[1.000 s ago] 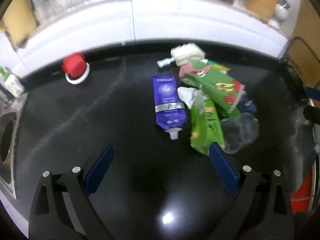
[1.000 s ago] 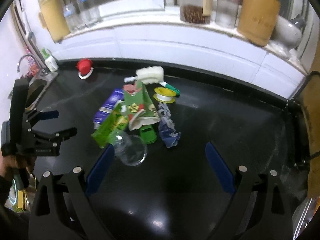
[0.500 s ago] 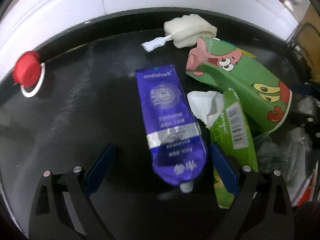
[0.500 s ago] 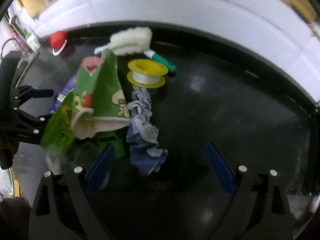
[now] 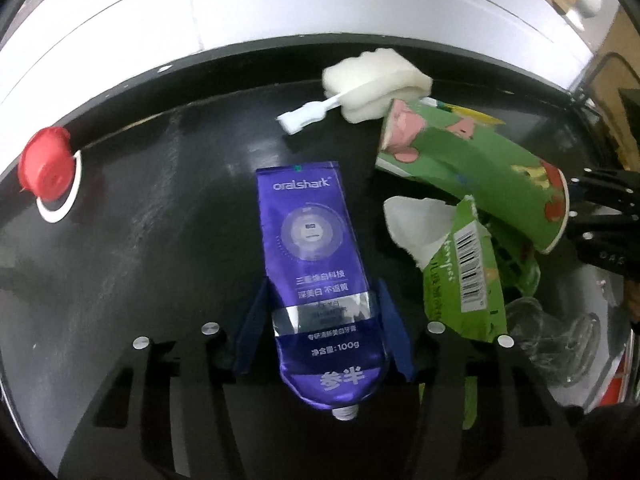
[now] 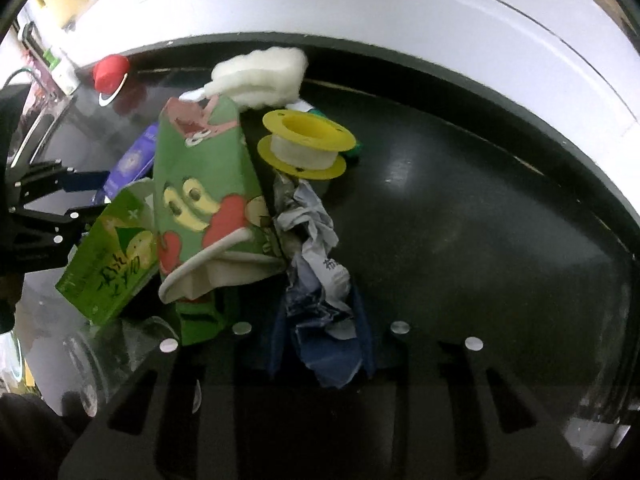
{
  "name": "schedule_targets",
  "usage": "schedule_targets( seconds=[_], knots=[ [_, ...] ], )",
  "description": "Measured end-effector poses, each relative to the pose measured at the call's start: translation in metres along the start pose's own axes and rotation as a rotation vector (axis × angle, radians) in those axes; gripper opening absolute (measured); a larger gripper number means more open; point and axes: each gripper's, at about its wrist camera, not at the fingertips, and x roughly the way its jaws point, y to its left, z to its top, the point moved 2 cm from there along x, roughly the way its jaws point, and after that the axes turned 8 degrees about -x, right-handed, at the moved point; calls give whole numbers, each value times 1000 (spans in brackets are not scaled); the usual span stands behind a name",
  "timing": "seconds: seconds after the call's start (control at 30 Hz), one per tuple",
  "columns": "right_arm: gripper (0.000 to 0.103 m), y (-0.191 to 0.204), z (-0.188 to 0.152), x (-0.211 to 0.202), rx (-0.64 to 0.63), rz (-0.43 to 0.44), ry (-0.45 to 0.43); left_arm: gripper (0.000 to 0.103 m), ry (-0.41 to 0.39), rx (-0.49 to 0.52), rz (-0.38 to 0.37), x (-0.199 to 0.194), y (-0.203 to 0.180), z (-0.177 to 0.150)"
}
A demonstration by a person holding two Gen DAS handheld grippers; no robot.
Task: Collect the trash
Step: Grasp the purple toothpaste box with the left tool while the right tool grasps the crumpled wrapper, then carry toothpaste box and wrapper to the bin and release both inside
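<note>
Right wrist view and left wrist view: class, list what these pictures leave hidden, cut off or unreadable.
- Toothpaste tube: right wrist view shows a sliver; the paper cup covers it.
- Clear plastic cup: cut off at the left wrist view's edge.
- Crumpled wrapper: print too creased to read, right wrist view.
- Green pen: mostly behind the yellow spool.

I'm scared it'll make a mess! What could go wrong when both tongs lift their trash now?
1. The right tongs pinch crumpled blue paper that touches the green paper cup; lifting might drag the cup or bump the yellow tape spool.
2. The left tongs squeeze a purple toothpaste tube with no cap on its nozzle, so paste may ooze out.
3. The tube looks smooth, so it might slip.
</note>
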Motion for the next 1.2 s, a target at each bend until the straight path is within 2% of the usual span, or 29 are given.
schedule_targets(
  seconds=[0.37,0.6,0.83,1.2],
  knots=[
    [29,-4,-7,-54,36,-30,-79,52,-97,-35,50,-58,3,-11],
    [29,10,-23,-104,45,-40,-153,52,-162,-52,80,-111,-10,-38],
    [29,31,-40,-146,32,-43,-214,52,-178,-84,104,-149,-18,-72],
    [29,52,-57,-182,11,-46,-254,52,-199,-92,131,-174,-29,-104]
  ],
)
